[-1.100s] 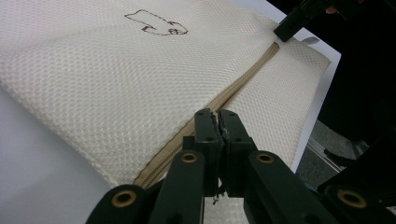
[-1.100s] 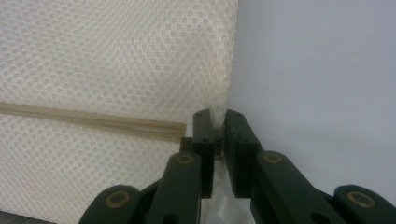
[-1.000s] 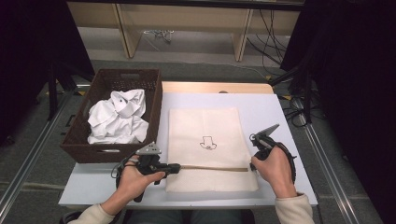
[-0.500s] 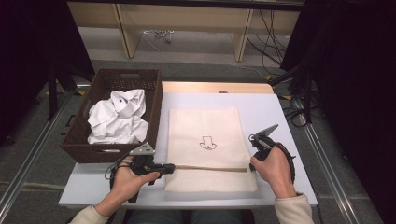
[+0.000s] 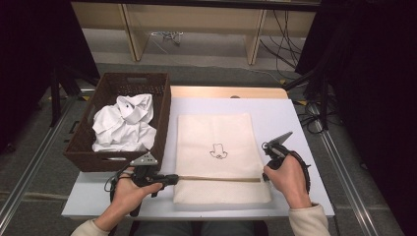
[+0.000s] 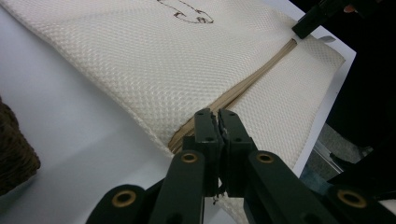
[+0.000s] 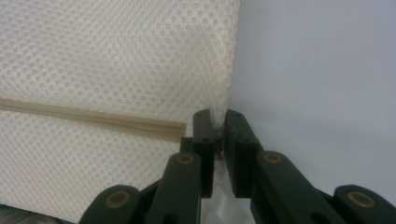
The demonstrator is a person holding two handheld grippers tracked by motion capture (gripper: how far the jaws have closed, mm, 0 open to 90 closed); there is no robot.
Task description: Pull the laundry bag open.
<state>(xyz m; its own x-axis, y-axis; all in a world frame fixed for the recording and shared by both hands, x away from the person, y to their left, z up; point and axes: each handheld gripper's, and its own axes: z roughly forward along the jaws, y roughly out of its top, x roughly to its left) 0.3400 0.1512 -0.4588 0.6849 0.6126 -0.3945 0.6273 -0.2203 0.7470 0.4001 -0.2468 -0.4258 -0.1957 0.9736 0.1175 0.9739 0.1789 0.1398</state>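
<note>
Cream mesh bag (image 5: 216, 147) unmoved | left claw (image 5: 173, 179) closed, empty, shifted left | right claw (image 7: 217, 126) still pinching bag edge

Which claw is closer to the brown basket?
Left. The left claw sits just below the basket; the right claw is across the cloth.

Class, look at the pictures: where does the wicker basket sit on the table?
In the high view the wicker basket stands at the table's left edge, beside the cream cloth, with crumpled white fabric inside, just beyond the left gripper.
</note>
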